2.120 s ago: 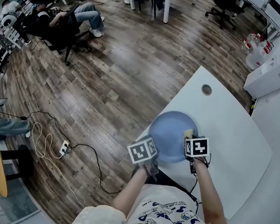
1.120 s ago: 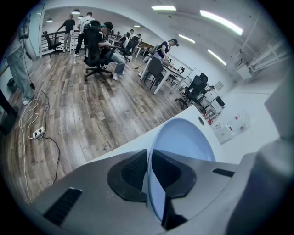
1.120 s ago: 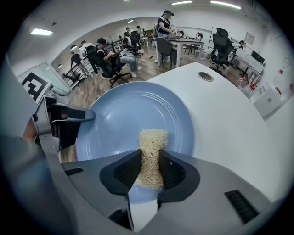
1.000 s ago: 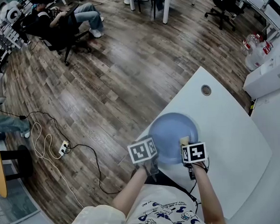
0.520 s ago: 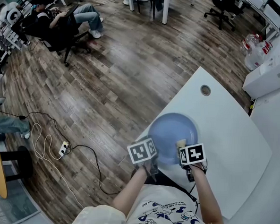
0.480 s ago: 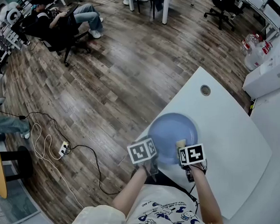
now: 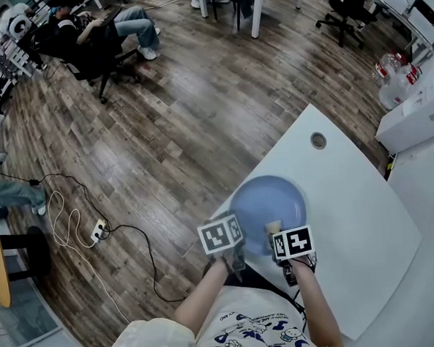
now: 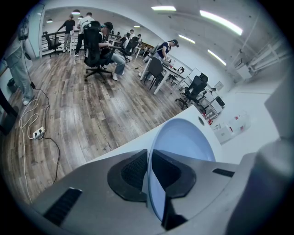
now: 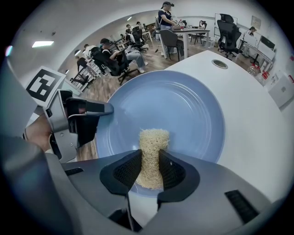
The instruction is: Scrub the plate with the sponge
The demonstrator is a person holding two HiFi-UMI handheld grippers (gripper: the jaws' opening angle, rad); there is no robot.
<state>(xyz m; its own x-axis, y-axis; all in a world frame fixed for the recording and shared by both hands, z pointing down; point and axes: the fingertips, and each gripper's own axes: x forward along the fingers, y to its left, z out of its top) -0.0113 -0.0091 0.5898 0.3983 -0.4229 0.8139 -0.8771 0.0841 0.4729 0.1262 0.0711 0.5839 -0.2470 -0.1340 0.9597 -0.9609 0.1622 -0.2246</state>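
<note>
A round blue plate (image 7: 266,203) lies near the front corner of the white table (image 7: 350,197). My left gripper (image 7: 233,250) is shut on the plate's near-left rim; in the left gripper view the plate's (image 8: 183,140) thin edge runs between the pads. My right gripper (image 7: 277,235) is shut on a tan fibrous sponge (image 7: 274,226), whose tip rests on the plate's near part. In the right gripper view the sponge (image 9: 152,151) stands pinched between both pads over the plate (image 9: 183,110), with my left gripper (image 9: 76,121) at the plate's left rim.
A round cable hole (image 7: 318,139) sits in the table beyond the plate. A white box (image 7: 415,116) and bottles (image 7: 394,70) stand at the far right. Wooden floor with cables (image 7: 73,222) lies left of the table; people sit on office chairs (image 7: 99,37) far off.
My right gripper has slid the sponge leftward and nearer across the plate, from its right part to its near middle. My left gripper has stayed on the rim.
</note>
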